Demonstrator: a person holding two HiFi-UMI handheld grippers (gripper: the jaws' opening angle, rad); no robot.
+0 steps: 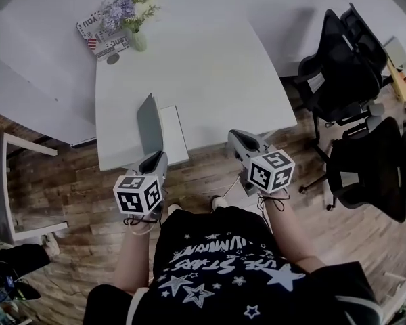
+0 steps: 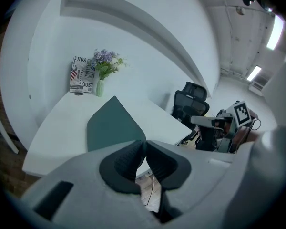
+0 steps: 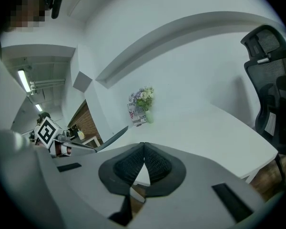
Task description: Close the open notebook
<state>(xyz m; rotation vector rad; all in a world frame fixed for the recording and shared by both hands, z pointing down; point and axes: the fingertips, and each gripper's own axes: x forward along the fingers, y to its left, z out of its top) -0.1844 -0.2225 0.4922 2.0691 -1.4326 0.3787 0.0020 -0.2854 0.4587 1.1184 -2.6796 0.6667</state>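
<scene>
While standing at counter [image 1: 210, 80] near edge, holds left claw [image 1: 154, 160] and right claw [image 1: 238, 137] clenched empty, tilted down-forward, left just before notebook [image 1: 149, 124] lying at that edge, cover raised.

White table [image 1: 210, 66] in the middle of the head view. At its 11 o'clock corner there's a small green vase [image 1: 138, 41] w/ purple flowers [image 1: 127, 7]. A printed box [image 1: 98, 32] w/ big letters & a flag stands just beside the vase, at its 9 o'clock. A tiny dark round thing [image 1: 113, 58] is at the vase's 7 o'clock. Black chairs [image 1: 338, 73] on wheels sit off the table at 2 o'clock, and one more black chair [image 1: 369, 171] at 4 o'clock. Brown wood floor [image 1: 74, 202] is all round. A white stand [image 1: 7, 181] is at 9 o'clock.
</scene>
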